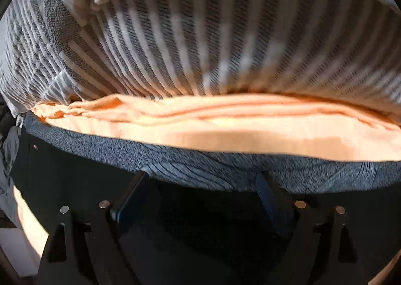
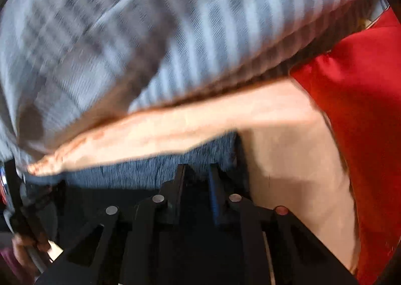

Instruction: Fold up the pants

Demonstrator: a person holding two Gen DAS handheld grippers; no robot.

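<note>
We find the left gripper (image 1: pixel 201 179) with fingers spread wide, both tips touching the edge of the blue-grey pants (image 1: pixel 100 144). These lie on a peach sheet (image 1: pixel 225 129) below a striped cover (image 1: pixel 175 47). The right gripper (image 2: pixel 198 174) is clamped on the pants (image 2: pixel 150 167), beside red cloth (image 2: pixel 363 109).

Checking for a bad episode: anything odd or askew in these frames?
Nothing damaged or spilled. Both views are motion-blurred. The orange cloth lies bunched and rumpled at its left end against the striped bedding. The left gripper is open; the right gripper looks nearly shut, over blue-grey fabric.
</note>
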